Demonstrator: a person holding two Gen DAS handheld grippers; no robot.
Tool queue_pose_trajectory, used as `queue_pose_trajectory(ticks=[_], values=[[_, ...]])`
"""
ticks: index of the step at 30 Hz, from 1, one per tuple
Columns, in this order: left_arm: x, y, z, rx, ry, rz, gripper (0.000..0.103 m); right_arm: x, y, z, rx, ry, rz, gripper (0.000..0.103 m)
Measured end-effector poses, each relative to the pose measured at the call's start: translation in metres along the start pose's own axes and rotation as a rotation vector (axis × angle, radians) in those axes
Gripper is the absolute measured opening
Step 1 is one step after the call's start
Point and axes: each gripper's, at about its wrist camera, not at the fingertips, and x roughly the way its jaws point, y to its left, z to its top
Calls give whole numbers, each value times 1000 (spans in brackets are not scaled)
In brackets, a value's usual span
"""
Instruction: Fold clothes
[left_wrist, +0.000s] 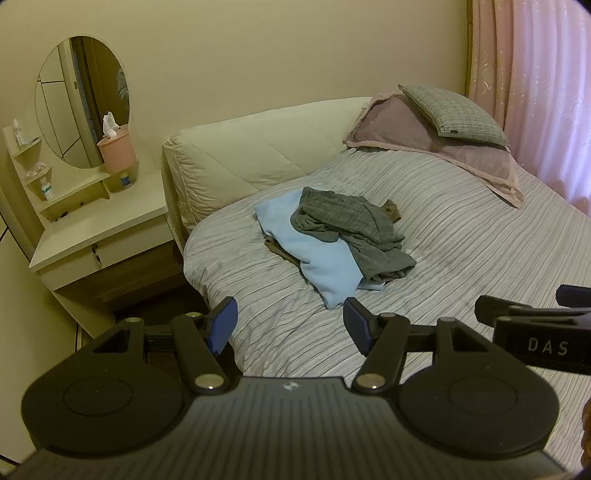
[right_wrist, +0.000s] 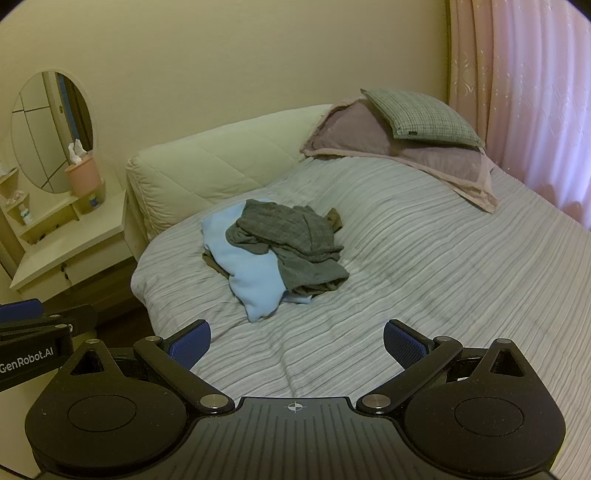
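Observation:
A crumpled pile of clothes lies on the striped bed: a grey garment (left_wrist: 354, 229) (right_wrist: 295, 240) on top of a light blue one (left_wrist: 317, 258) (right_wrist: 251, 277), with a bit of olive-brown cloth (left_wrist: 392, 210) (right_wrist: 335, 219) showing underneath. My left gripper (left_wrist: 290, 325) hovers open over the bed's near edge, short of the pile, nothing between its blue pads. My right gripper (right_wrist: 297, 345) is also open wide and empty, over the sheet in front of the pile. Each gripper shows at the edge of the other's view.
The bed (left_wrist: 461, 240) (right_wrist: 443, 258) has a cream padded headboard (left_wrist: 258, 155) and two stacked pillows (left_wrist: 443, 125) (right_wrist: 406, 136) at the far right. A white dresser (left_wrist: 96, 229) with an oval mirror and a pink tissue holder (left_wrist: 116, 149) stands left. Pink curtains (left_wrist: 535, 81) hang right.

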Motion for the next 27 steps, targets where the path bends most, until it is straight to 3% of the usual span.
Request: queue_pose_trajectory(ticks=[27], values=[[-4, 2, 1, 6, 9, 23, 60, -5, -3, 1, 28, -8, 25, 102]])
